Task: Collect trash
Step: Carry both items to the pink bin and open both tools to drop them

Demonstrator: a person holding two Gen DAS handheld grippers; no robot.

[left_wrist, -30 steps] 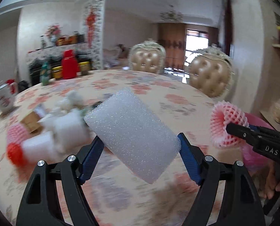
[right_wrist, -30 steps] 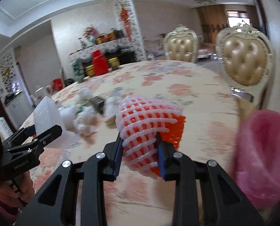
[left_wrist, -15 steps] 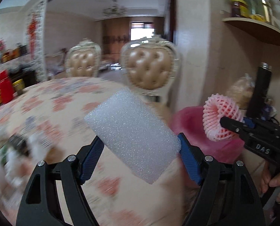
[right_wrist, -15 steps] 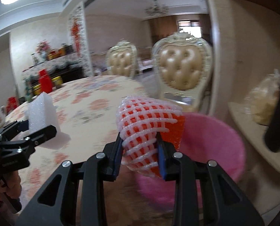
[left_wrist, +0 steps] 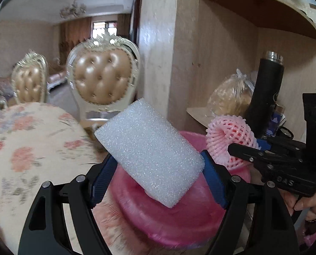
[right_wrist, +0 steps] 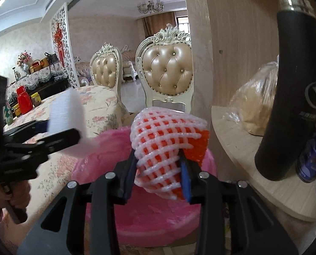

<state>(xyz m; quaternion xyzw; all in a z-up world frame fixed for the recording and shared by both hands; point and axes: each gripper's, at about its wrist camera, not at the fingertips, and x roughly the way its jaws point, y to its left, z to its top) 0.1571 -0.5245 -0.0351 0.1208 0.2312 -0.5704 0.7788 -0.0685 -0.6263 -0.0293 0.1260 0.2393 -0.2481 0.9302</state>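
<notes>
Two tufted tan chairs (right_wrist: 167, 70) with ornate white frames stand at the table (right_wrist: 94, 104), which wears a floral cloth. Behind them the room opens out: a chandelier (right_wrist: 150, 5) hangs from a white ceiling, brown curtains (right_wrist: 158, 22) frame a bright window (right_wrist: 182, 20). A white lattice screen (right_wrist: 61, 48) with a red knot ornament rises on the left. Past it, a sideboard (right_wrist: 36, 78) carries flowers (right_wrist: 24, 57), baskets and a red jug (right_wrist: 24, 103). Close on the right, a pale wood-grain wall (right_wrist: 232, 42) and a curved shelf (right_wrist: 249, 155) hold a black flask (right_wrist: 294, 97) and a clear bag (right_wrist: 258, 104). Another shelf (left_wrist: 262, 6) curves above.
</notes>
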